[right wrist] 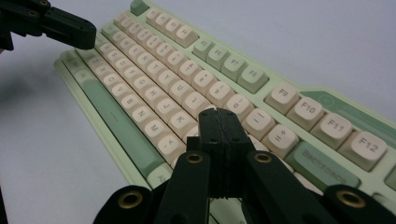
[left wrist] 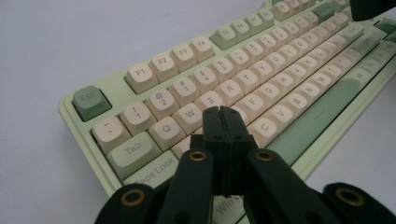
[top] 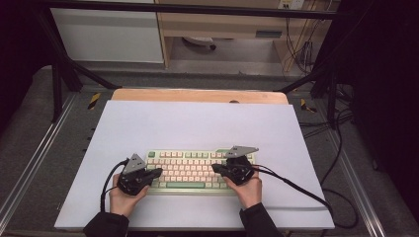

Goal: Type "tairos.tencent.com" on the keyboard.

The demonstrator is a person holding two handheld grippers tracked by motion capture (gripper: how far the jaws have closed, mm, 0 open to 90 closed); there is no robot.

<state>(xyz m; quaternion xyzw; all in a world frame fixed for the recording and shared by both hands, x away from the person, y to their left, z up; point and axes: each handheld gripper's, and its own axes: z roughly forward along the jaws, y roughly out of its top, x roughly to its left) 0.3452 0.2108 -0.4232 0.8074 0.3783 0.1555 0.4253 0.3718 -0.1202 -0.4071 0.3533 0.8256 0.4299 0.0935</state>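
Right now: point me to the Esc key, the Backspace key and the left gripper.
Esc key (left wrist: 91,102), left gripper view, on the green keycap's top face.
Backspace key (right wrist: 321,165), right gripper view, on the green cap, at its lettering.
left gripper (left wrist: 224,113), left gripper view, at the closed jaw tips above the keys.

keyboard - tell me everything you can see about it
The keyboard is a pale green plastic case with cream keycaps and darker green Esc, space bar and Backspace. It lies flat on the white sheet, near its front edge. The shut left gripper and right gripper hang over its two ends; contact can't be judged.
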